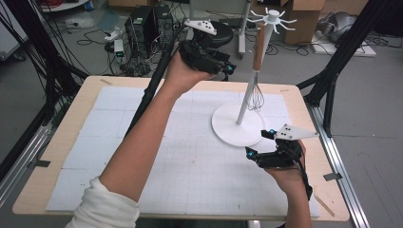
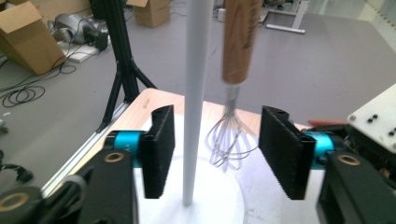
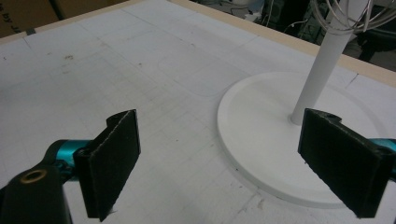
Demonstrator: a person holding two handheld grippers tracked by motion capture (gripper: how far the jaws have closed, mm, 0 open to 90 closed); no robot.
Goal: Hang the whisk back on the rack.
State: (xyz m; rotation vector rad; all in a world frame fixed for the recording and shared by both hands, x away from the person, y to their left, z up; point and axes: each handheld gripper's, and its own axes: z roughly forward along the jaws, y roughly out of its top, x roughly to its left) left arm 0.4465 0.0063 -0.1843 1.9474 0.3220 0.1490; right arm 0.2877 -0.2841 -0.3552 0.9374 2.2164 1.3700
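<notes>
With whisk (image 1: 256, 78) hanging from a hook of the white stand (image 1: 237, 126), hang step judged complete. Left gripper (image 1: 223, 64) parted, off the handle; right gripper (image 1: 259, 142) wide, empty. Retreat remaining.

Wooden counter (image 1: 57, 156) topped with a white gridded mat (image 1: 190, 166); on the mat, right of middle, the round white base (image 1: 228, 128) of a stand.

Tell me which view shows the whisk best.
The high view: the whisk hangs whole from the white rack's top hooks, wooden handle up, wire loops down. The left gripper view shows its handle and wires close, slightly blurred, top cut off. The right gripper view catches a few wire loops at its upper edge.
</notes>
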